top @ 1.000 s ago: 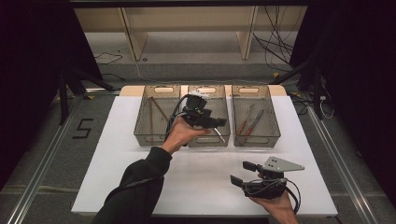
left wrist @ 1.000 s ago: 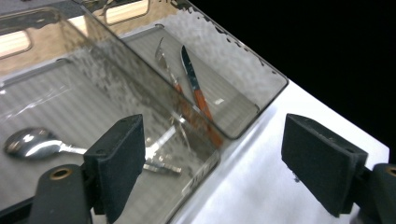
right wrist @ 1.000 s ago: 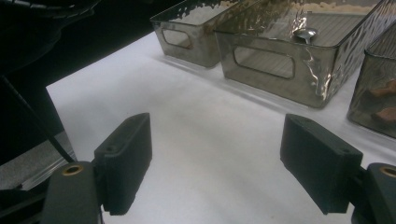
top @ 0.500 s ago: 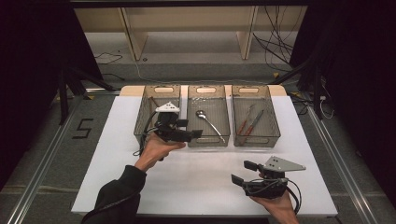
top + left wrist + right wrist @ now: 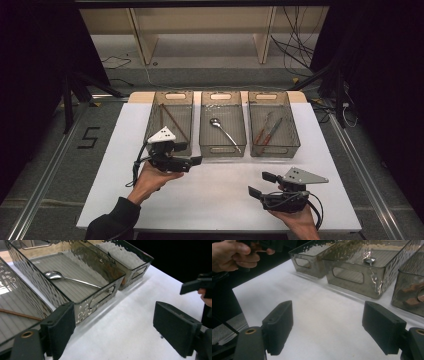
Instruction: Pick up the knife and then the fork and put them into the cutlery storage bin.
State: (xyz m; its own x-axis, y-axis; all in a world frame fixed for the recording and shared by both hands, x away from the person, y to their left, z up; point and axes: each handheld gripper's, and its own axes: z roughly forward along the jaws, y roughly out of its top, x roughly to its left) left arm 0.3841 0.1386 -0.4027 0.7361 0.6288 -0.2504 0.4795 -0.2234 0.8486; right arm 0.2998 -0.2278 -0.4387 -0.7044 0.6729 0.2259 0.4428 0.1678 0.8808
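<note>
Three bins (image 5: 222,122) block the far side; near tabletop (image 5: 215,195) lies open.

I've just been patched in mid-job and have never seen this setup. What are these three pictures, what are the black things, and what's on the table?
There is no robot here: a person holds a hand-held two-jaw gripper in each hand. The high view looks down on a white table from the person's side. The left gripper is near the bins; the right gripper is at the near edge. The other two pictures come from cameras riding on each gripper, so the black blocks at the bottom are that gripper's own jaws. Both stand open and hold nothing.

Three clear bins sit in a row. The left bin holds a thin stick, the middle bin a metal spoon, and the right bin reddish-handled tools that I can't identify.
</note>
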